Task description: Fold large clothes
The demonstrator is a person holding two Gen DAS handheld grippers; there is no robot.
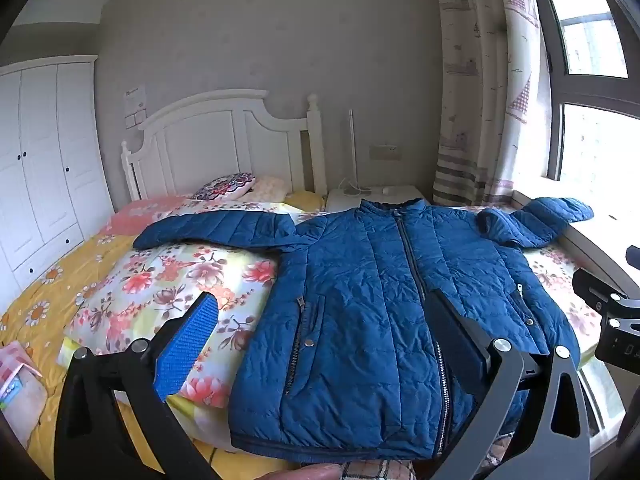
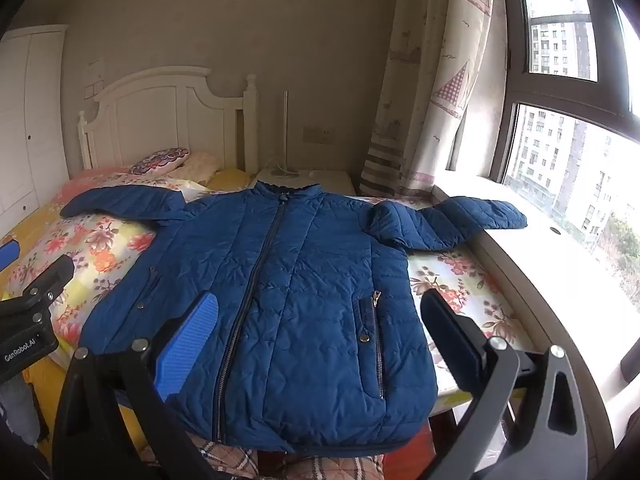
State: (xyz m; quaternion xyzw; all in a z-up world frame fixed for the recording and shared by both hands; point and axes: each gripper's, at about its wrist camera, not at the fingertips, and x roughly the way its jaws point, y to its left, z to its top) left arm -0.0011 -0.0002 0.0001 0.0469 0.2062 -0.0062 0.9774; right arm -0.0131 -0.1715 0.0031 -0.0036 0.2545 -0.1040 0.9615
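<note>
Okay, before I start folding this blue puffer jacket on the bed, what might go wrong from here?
1. The jacket's right sleeve is bent and lies over onto the windowsill; pulling it in may leave it bunched.
2. The hem hangs past the bed's edge, so a tug toward you might slide the jacket off.
3. The floral quilt under the jacket looks soft and uneven, so folds may come out crooked.

Daylight pours in from the window (image 2: 568,168) at right, blowing out its panes in the left wrist view, while the wall (image 1: 260,32) stays dim, fisheye bending curves every edge, and dark vignette fills the corners.
</note>
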